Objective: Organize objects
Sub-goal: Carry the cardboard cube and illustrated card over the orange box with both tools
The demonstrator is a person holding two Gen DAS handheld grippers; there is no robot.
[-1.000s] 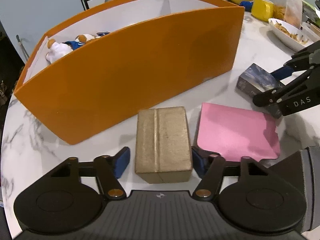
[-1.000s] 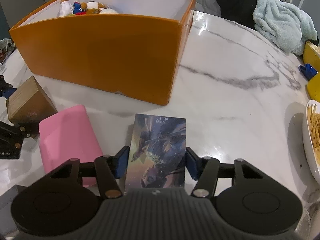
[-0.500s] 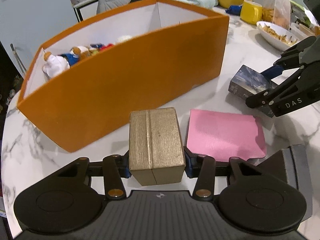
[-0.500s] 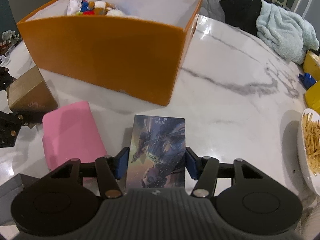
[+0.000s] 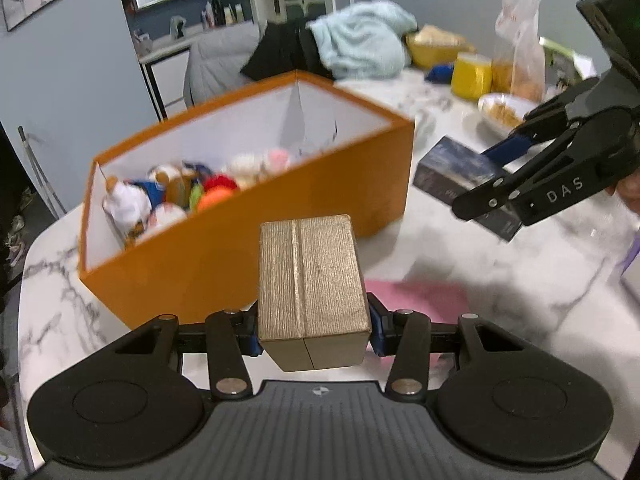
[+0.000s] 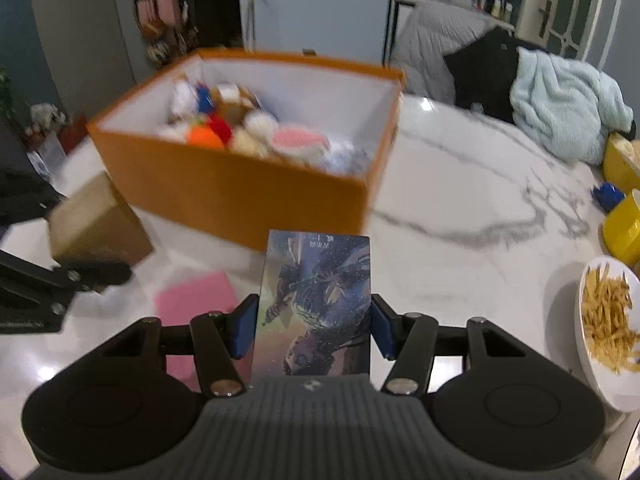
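Two boxes held: one in each gripper, both clear of the marble table (image 5: 500,280).
Gold box (image 5: 310,280): clamped between the blue pads of the left gripper (image 5: 312,330), long side pointing forward, a raised seam down its top face; no writing can be read on it. In the right wrist view the same box (image 6: 96,224) shows blurred at the left edge.
Picture box (image 6: 316,300): flat dark box with a printed figure, gripped at its two long edges by the right gripper (image 6: 314,330); a short line of pale characters near its far end is too small to read. From the left wrist view it (image 5: 452,168) hangs tilted over the table.
Left gripper jaws: just closed in on the gold box, pads pressing both sides.
Right gripper: seen from the left (image 5: 500,184), its black body angles downward and carries the white letters "DAS".
Orange bin (image 5: 256,240): stands on the table beyond both boxes, white inside, with soft toys (image 6: 240,128) piled at one end.
Pink pad (image 6: 196,300): lies flat on the table below and between the grippers.
Bowl of fries (image 6: 600,312): at the table's right edge, near a yellow mug (image 5: 472,74).
Blue towel (image 6: 568,108): heaped at the far side of the table.
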